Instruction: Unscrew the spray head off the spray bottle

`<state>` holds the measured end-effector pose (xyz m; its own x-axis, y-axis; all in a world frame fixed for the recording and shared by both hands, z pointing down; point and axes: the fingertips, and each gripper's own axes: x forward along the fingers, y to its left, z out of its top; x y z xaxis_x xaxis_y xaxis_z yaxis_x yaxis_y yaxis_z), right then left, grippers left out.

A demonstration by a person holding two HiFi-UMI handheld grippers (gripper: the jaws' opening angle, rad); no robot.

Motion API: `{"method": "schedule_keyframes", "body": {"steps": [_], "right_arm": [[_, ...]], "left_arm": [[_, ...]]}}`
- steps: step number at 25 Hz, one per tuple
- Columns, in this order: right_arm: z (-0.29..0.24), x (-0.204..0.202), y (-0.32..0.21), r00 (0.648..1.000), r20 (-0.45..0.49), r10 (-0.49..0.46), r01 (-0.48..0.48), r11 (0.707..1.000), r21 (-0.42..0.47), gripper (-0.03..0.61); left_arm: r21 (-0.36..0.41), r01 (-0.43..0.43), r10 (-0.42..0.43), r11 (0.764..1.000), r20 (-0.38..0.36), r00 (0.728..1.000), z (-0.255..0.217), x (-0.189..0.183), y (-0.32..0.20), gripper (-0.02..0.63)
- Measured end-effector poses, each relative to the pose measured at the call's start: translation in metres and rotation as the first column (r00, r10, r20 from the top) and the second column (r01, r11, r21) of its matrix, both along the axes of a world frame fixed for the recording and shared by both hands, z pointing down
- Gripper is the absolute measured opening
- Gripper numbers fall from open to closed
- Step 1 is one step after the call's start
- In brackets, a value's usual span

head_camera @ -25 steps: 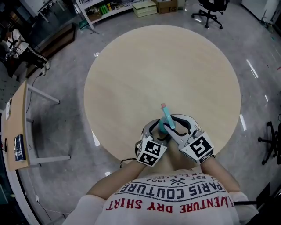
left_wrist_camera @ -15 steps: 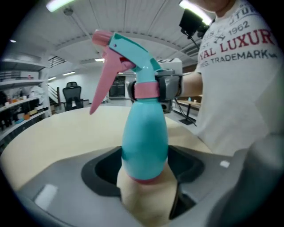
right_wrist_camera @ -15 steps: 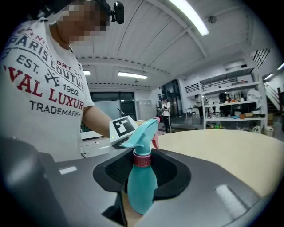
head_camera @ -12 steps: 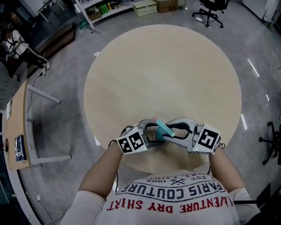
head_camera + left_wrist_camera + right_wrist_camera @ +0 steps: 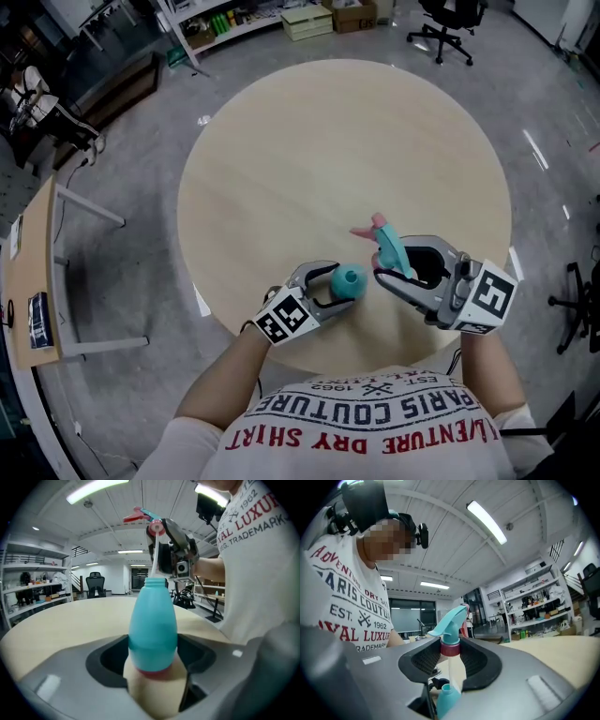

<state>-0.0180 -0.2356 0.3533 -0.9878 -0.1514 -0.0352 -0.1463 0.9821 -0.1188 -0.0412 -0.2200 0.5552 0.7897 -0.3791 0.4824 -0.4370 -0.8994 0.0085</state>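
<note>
Now the red-collared teal spray head (image 5: 387, 246), clamped in the right gripper (image 5: 396, 266), has lifted off the teal plastic bottle (image 5: 352, 278), which the left gripper (image 5: 337, 285) clasps. It looks unscrewed, its white dip tube (image 5: 153, 564) trailing to the bottle's mouth.

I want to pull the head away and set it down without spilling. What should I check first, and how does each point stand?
1. Collar off bottle: ok; head is held above it.
2. Left gripper clamped on bottle: ok.
3. Right gripper clamped on collar: ok.
4. Tube clear of bottle: cannot tell; it reaches down to the opening.
5. Bare table for the head: ok.
</note>
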Motion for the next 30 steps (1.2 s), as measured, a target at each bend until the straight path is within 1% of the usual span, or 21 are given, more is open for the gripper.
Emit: {"method": "schedule_keyframes", "body": {"steps": [2, 4, 6, 7, 8, 10, 11, 13, 14, 15, 16, 19, 21, 24, 27, 30], "right_arm": [[-0.011, -0.004, 0.001, 0.999, 0.003, 0.053, -0.053, 0.998, 0.045, 0.129], [-0.013, -0.004, 0.0, 0.993, -0.031, 0.114, -0.111, 0.991, 0.079, 0.129], [-0.01, 0.008, -0.009, 0.974, -0.108, 0.201, -0.192, 0.977, 0.088, 0.13], [-0.005, 0.019, -0.016, 0.954, -0.162, 0.251, -0.239, 0.967, 0.089, 0.13], [0.005, 0.03, -0.023, 0.928, -0.223, 0.298, -0.284, 0.954, 0.094, 0.129], [0.041, 0.048, -0.039, 0.856, -0.361, 0.37, -0.356, 0.928, 0.107, 0.129], [0.064, 0.055, -0.047, 0.809, -0.438, 0.392, -0.381, 0.917, 0.118, 0.129], [0.105, 0.068, -0.062, 0.688, -0.591, 0.42, -0.413, 0.897, 0.156, 0.129], [0.122, 0.071, -0.069, 0.632, -0.645, 0.429, -0.422, 0.889, 0.179, 0.13], [0.137, 0.07, -0.076, 0.591, -0.679, 0.435, -0.423, 0.884, 0.198, 0.129], [0.152, 0.067, -0.082, 0.563, -0.702, 0.435, -0.416, 0.884, 0.214, 0.129], [0.192, 0.05, -0.091, 0.503, -0.755, 0.421, -0.375, 0.893, 0.248, 0.13], [0.212, 0.043, -0.095, 0.477, -0.776, 0.414, -0.362, 0.896, 0.256, 0.13], [0.231, 0.039, -0.098, 0.46, -0.79, 0.406, -0.354, 0.9, 0.256, 0.13], [0.244, 0.036, -0.097, 0.452, -0.797, 0.401, -0.349, 0.902, 0.256, 0.13], [0.249, 0.037, -0.098, 0.462, -0.788, 0.407, -0.369, 0.896, 0.247, 0.132]], "left_arm": [[0.001, 0.03, -0.03, 1.0, -0.003, 1.0, 0.01, -0.019, 0.003, 0.321], [0.002, 0.036, -0.036, 0.999, 0.0, 0.999, 0.02, -0.034, 0.006, 0.321], [0.003, 0.035, -0.035, 0.999, 0.004, 0.999, 0.024, -0.038, 0.008, 0.321], [0.004, 0.037, -0.037, 0.999, 0.003, 0.999, 0.024, -0.036, 0.008, 0.321], [0.005, 0.04, -0.04, 0.999, 0.001, 0.999, 0.023, -0.032, 0.008, 0.321], [0.009, 0.046, -0.046, 0.999, -0.004, 0.999, 0.019, -0.025, 0.008, 0.321], [0.013, 0.045, -0.045, 0.999, -0.004, 0.999, 0.017, -0.02, 0.007, 0.321], [0.021, 0.034, -0.034, 0.999, 0.002, 0.999, 0.01, -0.008, 0.006, 0.321], [0.022, 0.027, -0.027, 0.999, 0.005, 1.0, 0.007, -0.003, 0.006, 0.321], [0.018, 0.022, -0.022, 1.0, 0.005, 1.0, 0.004, -0.001, 0.006, 0.321], [0.013, 0.02, -0.02, 1.0, 0.0, 1.0, 0.002, 0.0, 0.006, 0.321], [0.01, 0.028, -0.027, 1.0, -0.025, 0.999, -0.001, 0.002, 0.007, 0.321], [0.006, 0.036, -0.035, 0.999, -0.036, 0.999, 0.0, 0.003, 0.006, 0.321], [-0.012, 0.049, -0.049, 0.999, -0.051, 0.997, 0.0, 0.002, 0.004, 0.321], [-0.013, 0.049, -0.049, 0.999, -0.051, 0.997, 0.001, 0.003, 0.005, 0.321], [-0.013, 0.045, -0.046, 0.999, -0.052, 0.998, 0.002, 0.004, 0.003, 0.321]]}}
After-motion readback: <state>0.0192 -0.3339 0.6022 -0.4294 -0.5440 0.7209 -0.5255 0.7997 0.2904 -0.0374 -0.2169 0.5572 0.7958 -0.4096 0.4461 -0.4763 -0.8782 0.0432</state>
